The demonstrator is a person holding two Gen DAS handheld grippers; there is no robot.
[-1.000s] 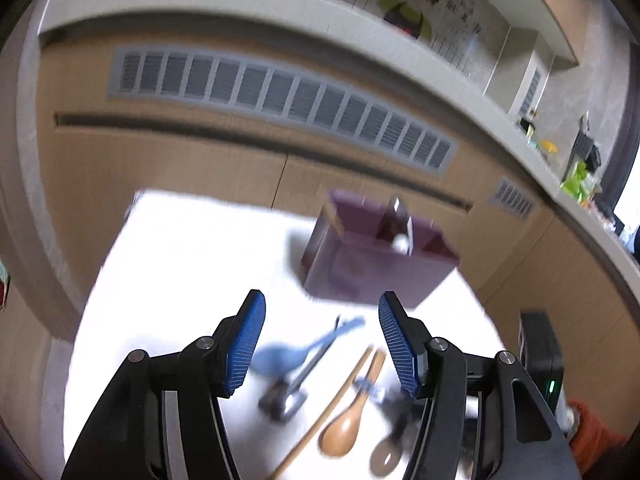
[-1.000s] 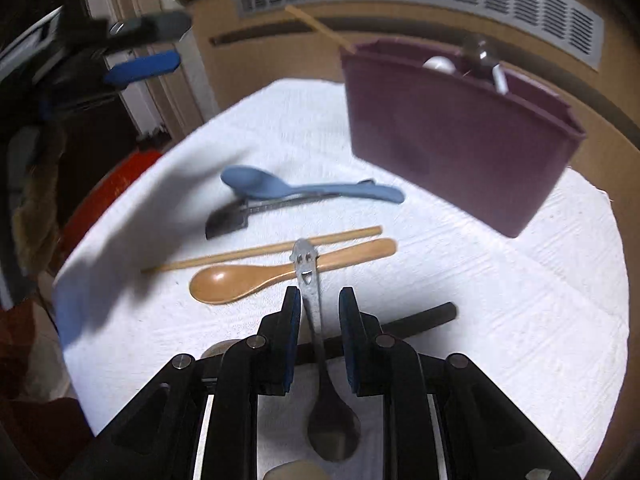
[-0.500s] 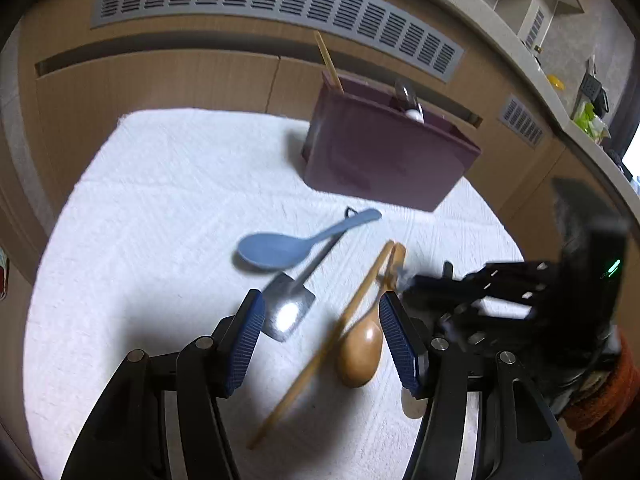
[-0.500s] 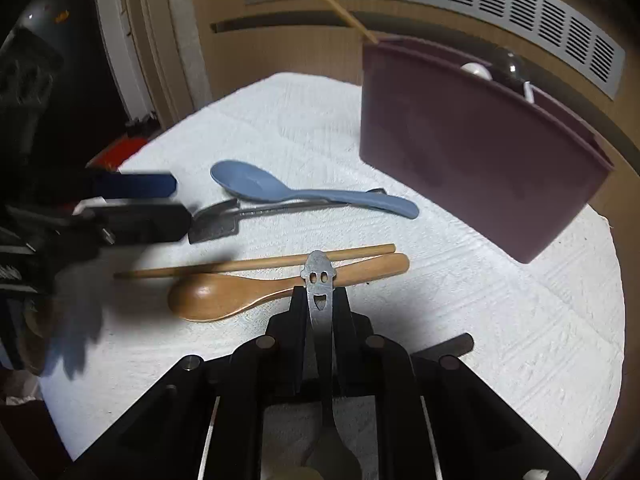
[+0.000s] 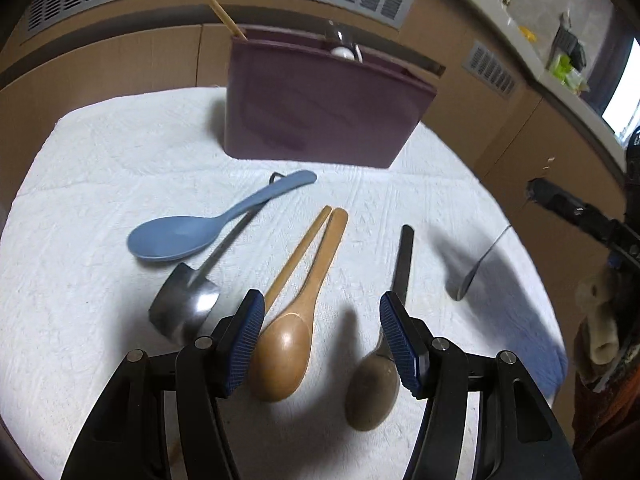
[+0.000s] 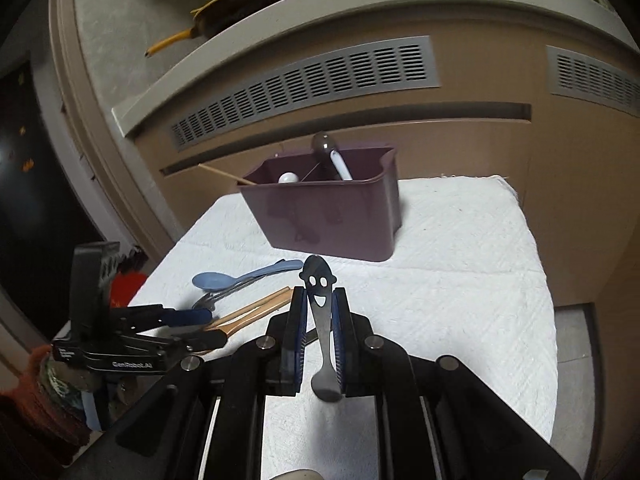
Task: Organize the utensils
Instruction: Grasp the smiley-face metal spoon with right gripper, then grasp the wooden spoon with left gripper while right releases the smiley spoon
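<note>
My right gripper [image 6: 318,300] is shut on a metal spoon with a smiley-face handle [image 6: 320,304] and holds it in the air above the cloth; the spoon hangs bowl down in the left wrist view [image 5: 478,266]. The maroon utensil caddy [image 6: 332,212] stands at the back with a chopstick and two utensils in it. My left gripper [image 5: 322,328] is open, low over a wooden spoon [image 5: 298,320] and a dark-handled spoon [image 5: 378,376]. A blue spoon [image 5: 188,232], a metal spatula [image 5: 188,304] and a chopstick [image 5: 298,252] lie to its left.
A white cloth [image 6: 460,272] covers the small table. Wooden cabinets with grey vents [image 6: 312,80] stand right behind the caddy. The table edge drops off at the right [image 5: 552,320] and near sides.
My right gripper has shut on the smiley spoon and lifted it up off the cloth. My left gripper has moved down and forward over the wooden spoon, still open.
</note>
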